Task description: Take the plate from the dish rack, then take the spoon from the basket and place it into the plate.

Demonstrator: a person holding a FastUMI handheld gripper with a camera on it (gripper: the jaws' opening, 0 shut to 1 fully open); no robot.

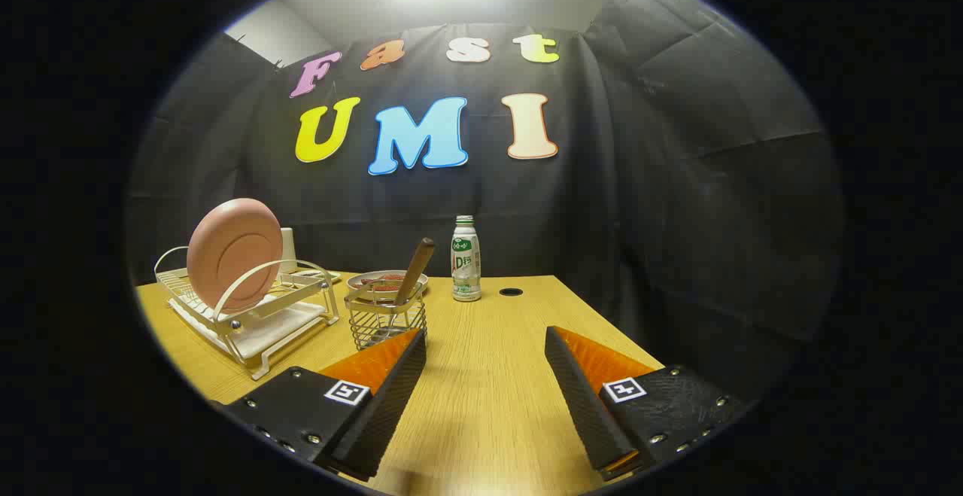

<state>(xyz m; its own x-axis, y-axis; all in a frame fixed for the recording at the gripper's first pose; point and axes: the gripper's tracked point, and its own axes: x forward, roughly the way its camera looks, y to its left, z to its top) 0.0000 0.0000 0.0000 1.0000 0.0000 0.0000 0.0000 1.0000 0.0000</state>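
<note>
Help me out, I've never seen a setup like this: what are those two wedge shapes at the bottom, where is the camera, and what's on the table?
Those wedges are the two fingers of handheld tongs that a person carries; the camera rides on them, looking forward. They are open and hold nothing. Beyond the left finger, on the wooden table, is a wire basket with a wooden-handled spoon. Left of it, a pink plate stands upright in a dish rack. Behind the basket sit a shallow dish and a bottle.
</note>
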